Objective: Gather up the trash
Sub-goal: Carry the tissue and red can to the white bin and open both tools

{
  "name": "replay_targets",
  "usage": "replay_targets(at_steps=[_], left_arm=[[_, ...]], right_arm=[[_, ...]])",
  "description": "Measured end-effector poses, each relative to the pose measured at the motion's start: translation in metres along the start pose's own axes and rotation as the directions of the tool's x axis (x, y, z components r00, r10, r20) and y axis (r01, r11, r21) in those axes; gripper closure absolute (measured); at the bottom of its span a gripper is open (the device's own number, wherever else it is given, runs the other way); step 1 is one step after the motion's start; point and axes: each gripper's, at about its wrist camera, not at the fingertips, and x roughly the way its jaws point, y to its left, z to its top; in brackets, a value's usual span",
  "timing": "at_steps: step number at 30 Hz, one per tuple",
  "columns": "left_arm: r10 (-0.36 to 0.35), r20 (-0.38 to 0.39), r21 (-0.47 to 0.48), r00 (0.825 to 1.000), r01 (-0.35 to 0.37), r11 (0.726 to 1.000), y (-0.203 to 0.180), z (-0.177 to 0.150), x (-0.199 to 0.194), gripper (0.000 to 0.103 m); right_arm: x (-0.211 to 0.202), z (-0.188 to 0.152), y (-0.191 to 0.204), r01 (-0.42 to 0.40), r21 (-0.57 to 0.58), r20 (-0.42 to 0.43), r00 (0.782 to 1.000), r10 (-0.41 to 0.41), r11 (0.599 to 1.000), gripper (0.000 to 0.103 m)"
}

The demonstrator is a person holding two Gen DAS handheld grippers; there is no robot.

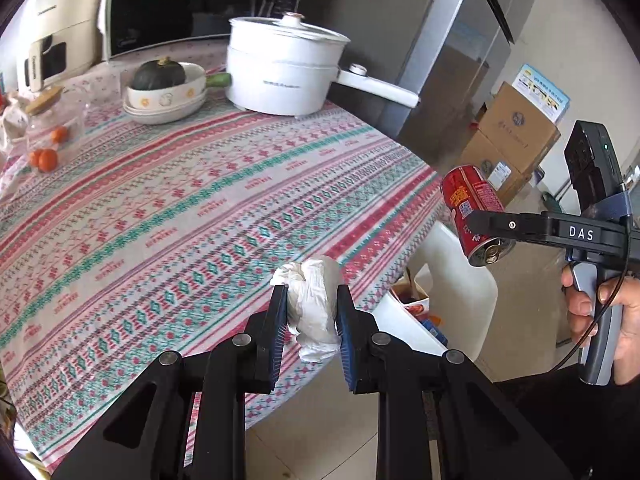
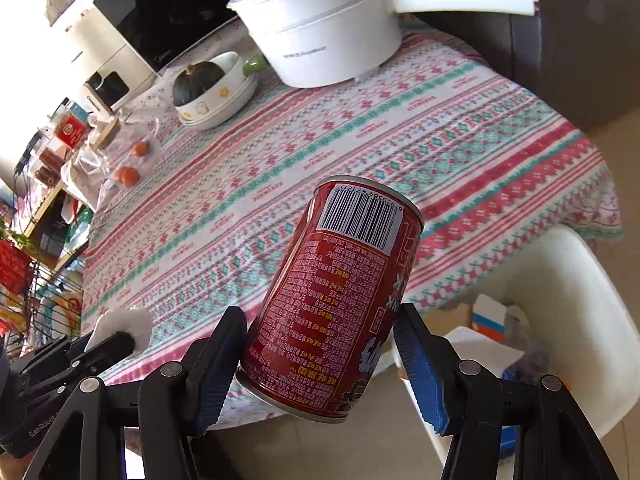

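My left gripper (image 1: 312,300) is shut on a crumpled white tissue (image 1: 314,320), held over the near edge of the patterned tablecloth (image 1: 180,208). My right gripper (image 2: 320,336) is shut on a red drink can (image 2: 332,300), held tilted above the table's corner. The can also shows in the left wrist view (image 1: 474,212), off the table's right side above a white bin (image 1: 452,276) that holds trash. The tissue shows at the lower left of the right wrist view (image 2: 120,326).
A white electric pot (image 1: 280,68) with a long handle stands at the table's back. A dark squash in stacked bowls (image 1: 164,92) and oranges in a clear bag (image 1: 46,152) lie at the left. Cardboard boxes (image 1: 512,140) and a fridge (image 1: 452,60) stand beyond the table.
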Motion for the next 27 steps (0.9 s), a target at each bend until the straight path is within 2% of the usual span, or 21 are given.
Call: replay_targets(at_steps=[5, 9, 14, 20, 25, 27], left_arm=[[-0.058, -0.059, 0.07, 0.997, 0.062, 0.996, -0.043, 0.0, 0.033, 0.078], [-0.117, -0.124, 0.13, 0.985, 0.133, 0.983, -0.078, -0.009, 0.062, 0.078], [-0.154, -0.182, 0.204, 0.971, 0.19, 0.96, -0.117, -0.017, 0.095, 0.078], [-0.202, -0.227, 0.242, 0.953, 0.256, 0.936, -0.155, -0.016, 0.13, 0.077], [-0.216, -0.255, 0.228, 0.943, 0.275, 0.934, -0.167, -0.015, 0.157, 0.077], [-0.232, -0.277, 0.218, 0.932, 0.297, 0.93, -0.168, -0.013, 0.164, 0.07]], right_arm=[[-0.01, -0.014, -0.05, 0.07, 0.062, -0.036, 0.997, -0.068, 0.996, 0.037], [-0.007, -0.025, -0.085, 0.13, 0.092, -0.095, 0.988, -0.121, 0.987, 0.037], [-0.008, -0.046, -0.128, 0.179, 0.151, -0.144, 0.977, -0.158, 0.972, 0.037], [-0.014, -0.06, -0.163, 0.216, 0.207, -0.181, 0.967, -0.18, 0.954, 0.037], [-0.014, -0.061, -0.176, 0.238, 0.225, -0.191, 0.962, -0.197, 0.945, 0.037], [-0.012, -0.061, -0.179, 0.241, 0.228, -0.198, 0.96, -0.197, 0.943, 0.037]])
